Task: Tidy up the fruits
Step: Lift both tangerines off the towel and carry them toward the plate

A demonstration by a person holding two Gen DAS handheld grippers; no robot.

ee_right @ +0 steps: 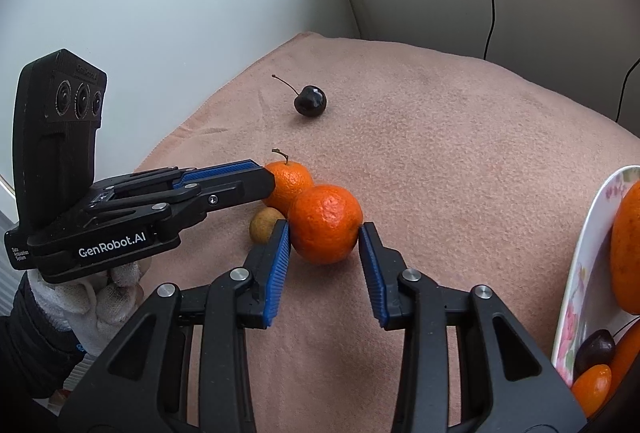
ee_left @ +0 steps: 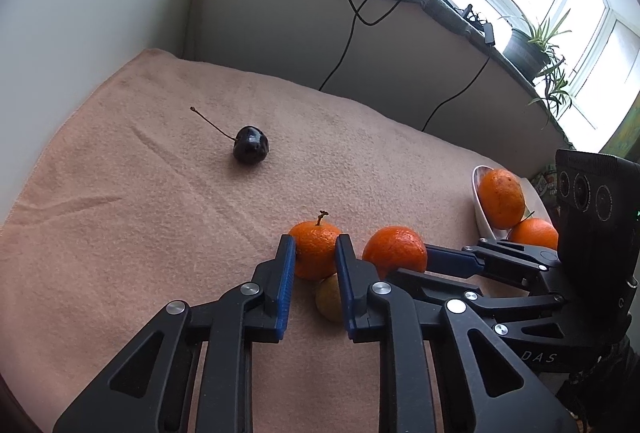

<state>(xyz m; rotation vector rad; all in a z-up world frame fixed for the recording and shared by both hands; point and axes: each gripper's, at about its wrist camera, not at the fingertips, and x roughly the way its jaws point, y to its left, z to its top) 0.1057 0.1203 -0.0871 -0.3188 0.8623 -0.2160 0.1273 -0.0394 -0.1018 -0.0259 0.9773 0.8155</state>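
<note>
Your towel (ee_left: 120, 233): peach-pink
Your cherry (ee_left: 250, 144): near-black, glossy
Your tangerines (ee_right: 325, 224): bright orange
Your plate (ee_right: 576, 273): white, pink floral print
Your finger pads (ee_right: 278, 269): blue, ribbed

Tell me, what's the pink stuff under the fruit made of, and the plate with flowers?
The pink cover looks like soft fleece or terry cloth: matte, fuzzy, with creases. The plate seems to be glazed ceramic or maybe melamine: smooth, white, glossy, with printed flowers on the rim. The pictures alone can't settle which.

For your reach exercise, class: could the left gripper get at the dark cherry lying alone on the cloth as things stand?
Probably yes. The cherry lies alone on bare cloth, ahead of the left gripper. However, its pads sit against the stemmed mandarin, so it would have to let go first.
</note>
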